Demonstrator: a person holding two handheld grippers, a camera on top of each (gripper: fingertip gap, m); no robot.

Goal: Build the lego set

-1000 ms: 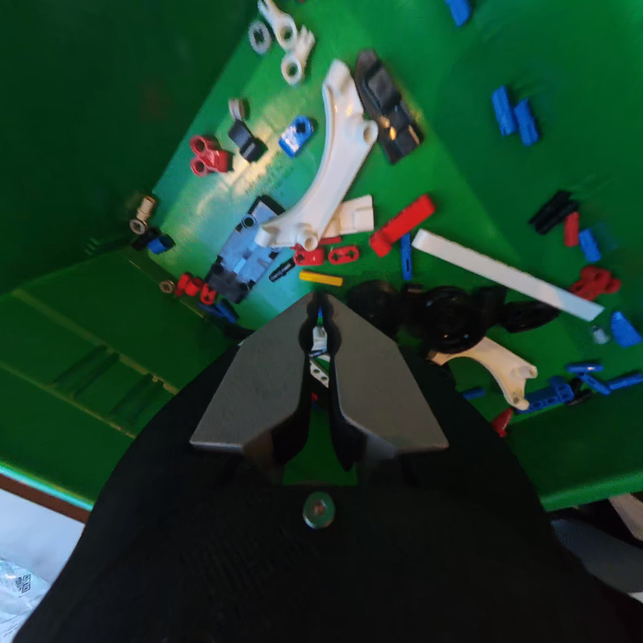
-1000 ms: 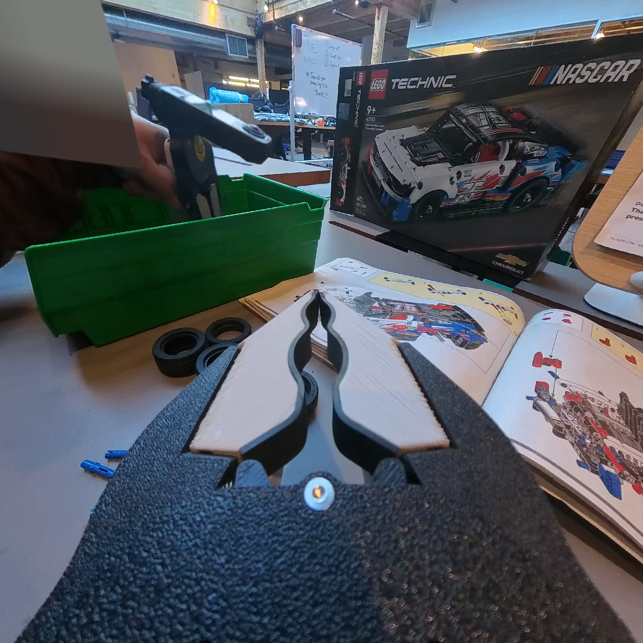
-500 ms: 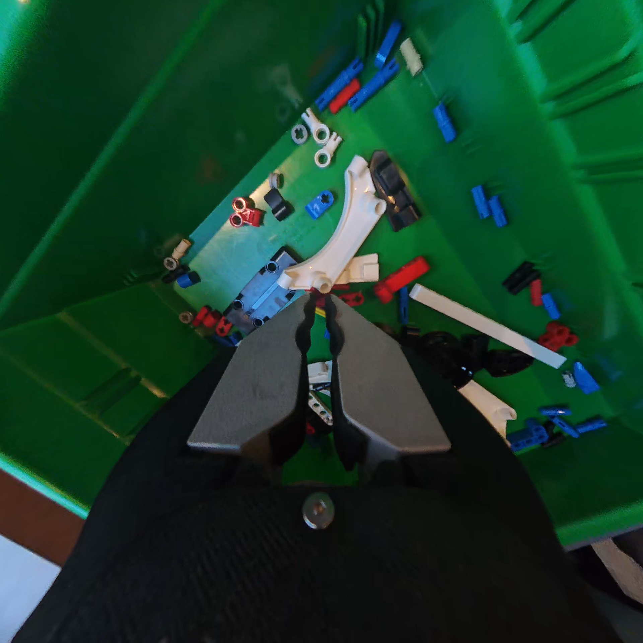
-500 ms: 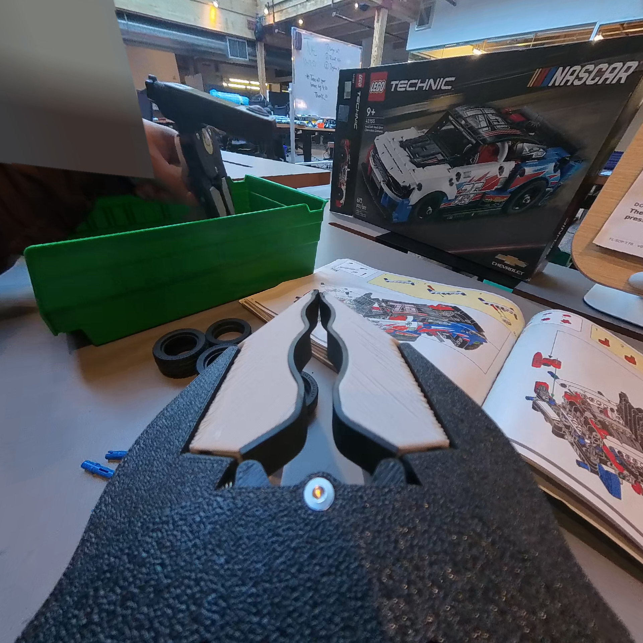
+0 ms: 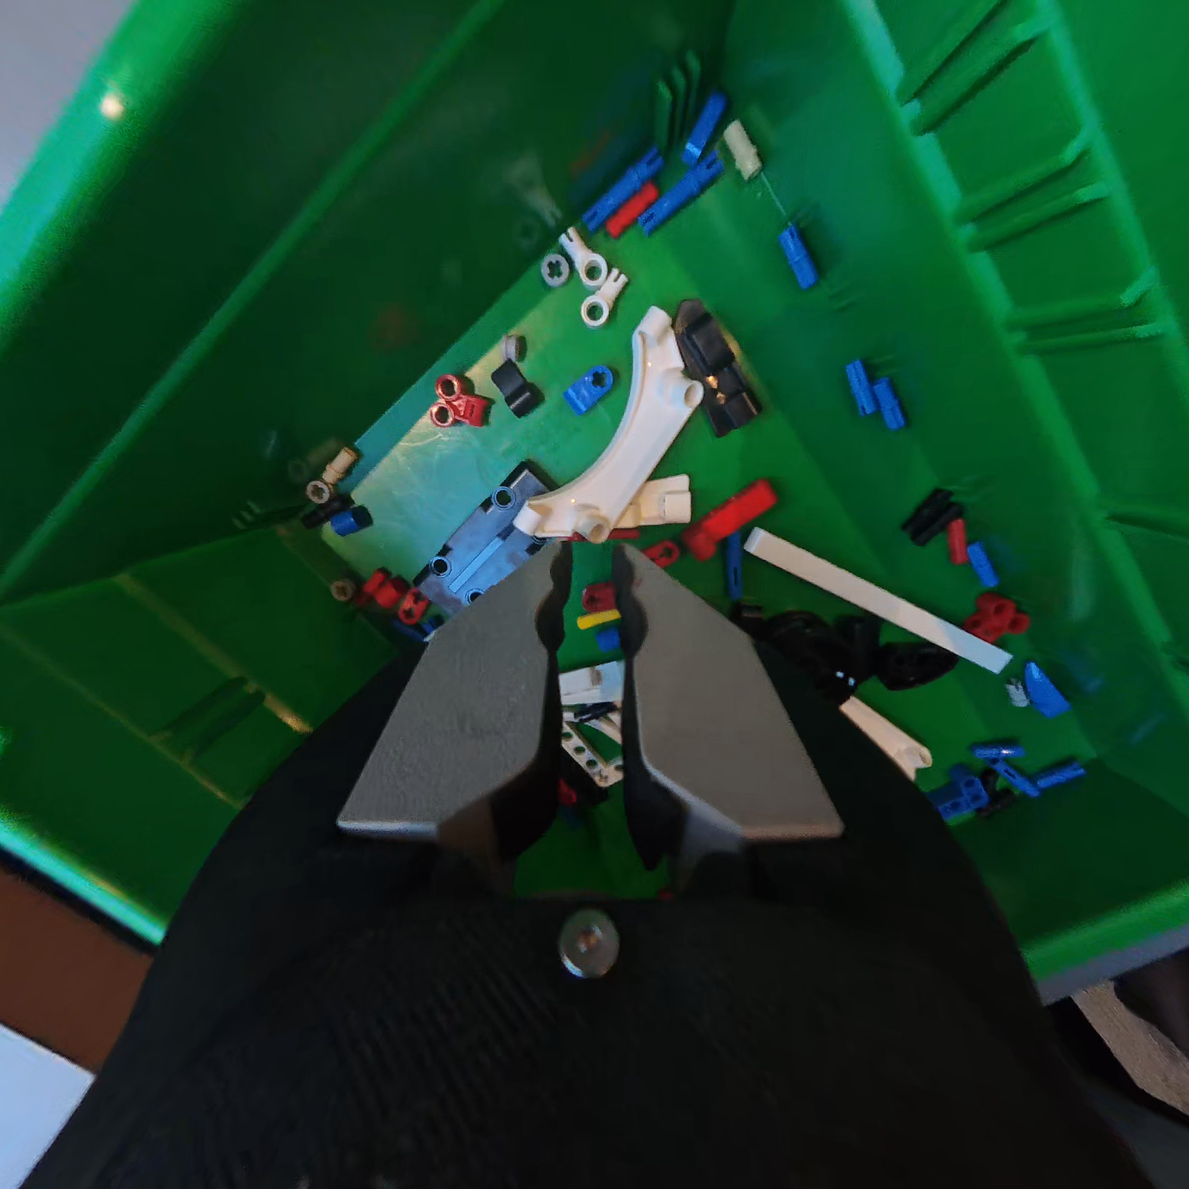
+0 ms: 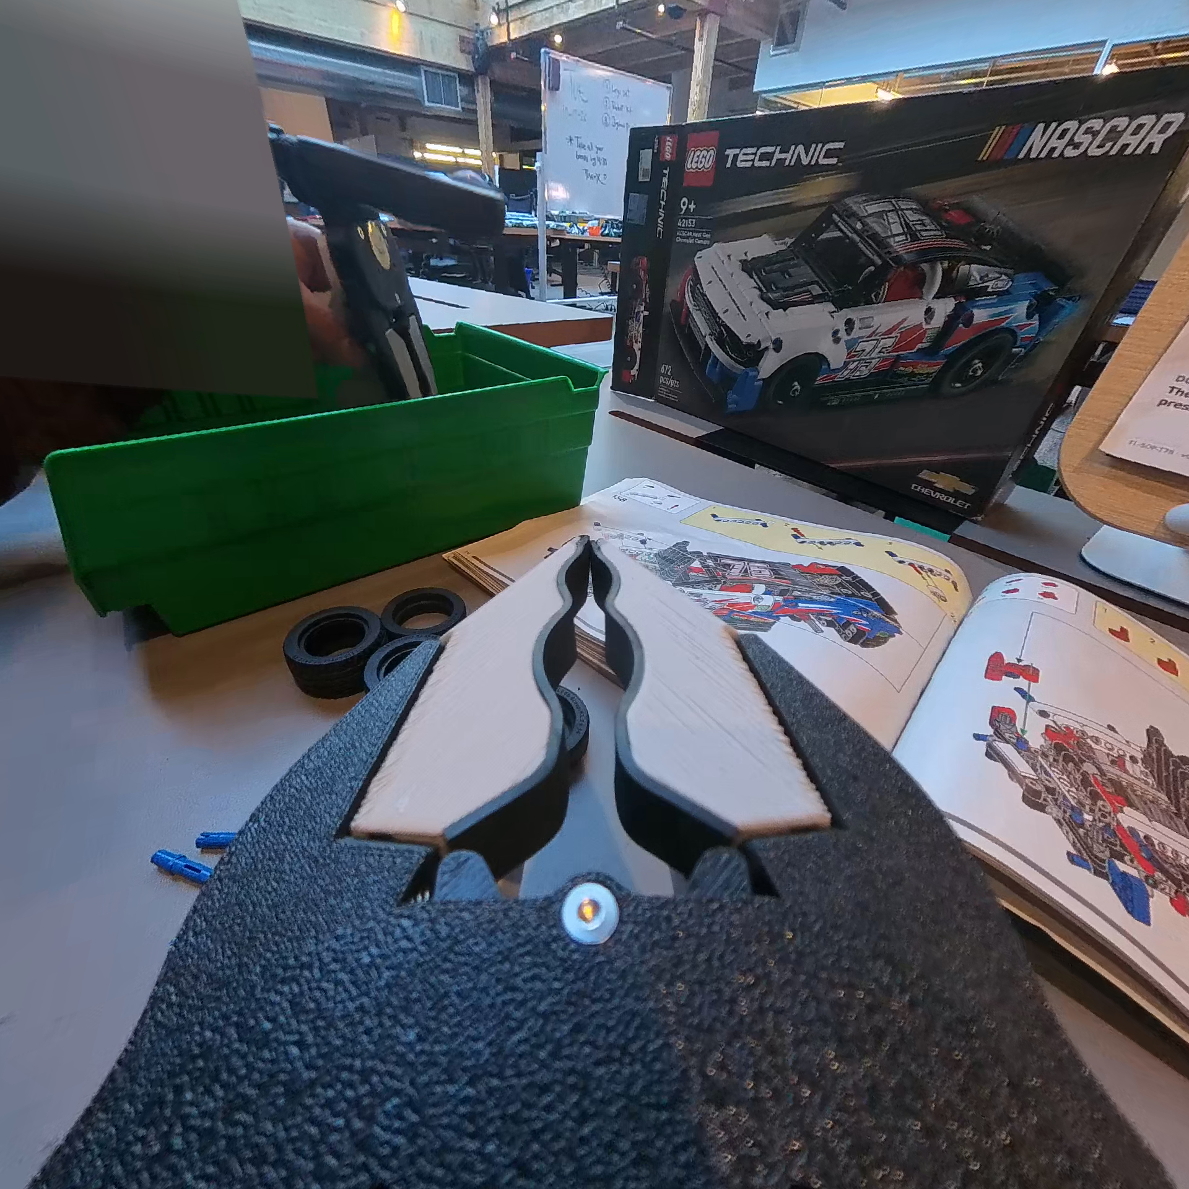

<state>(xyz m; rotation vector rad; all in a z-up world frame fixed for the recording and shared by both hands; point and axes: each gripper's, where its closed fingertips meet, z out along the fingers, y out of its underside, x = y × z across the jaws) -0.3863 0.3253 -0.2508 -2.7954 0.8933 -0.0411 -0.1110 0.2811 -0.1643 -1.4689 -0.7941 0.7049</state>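
My left gripper [image 5: 592, 554] hangs over the inside of the green bin [image 5: 257, 257], jaws a little apart and holding nothing. Through the gap I see a small red connector [image 5: 597, 595] and a yellow pin [image 5: 598, 621] lying on the bin floor below. A curved white piece [image 5: 634, 444] and a grey-blue panel [image 5: 479, 550] lie just beyond the fingertips. The right wrist view shows the left gripper [image 6: 405, 347] reaching into the bin [image 6: 322, 489]. My right gripper [image 6: 590, 543] is shut with nothing in it, low over the table before the open instruction booklet [image 6: 804, 579].
Several loose blue, red, black and white pieces lie across the bin floor, among them a long white beam [image 5: 875, 605]. Black tyres [image 6: 334, 643] sit by the bin. Two blue pins [image 6: 180, 865] lie on the table. The set's box [image 6: 901, 289] stands behind the booklet. The left gripper's tips are roughly 30 cm from the right gripper's.
My left gripper has drawn back from the bin floor, so more of the bin shows, and its jaws have parted from shut to slightly open. The right gripper has not moved.
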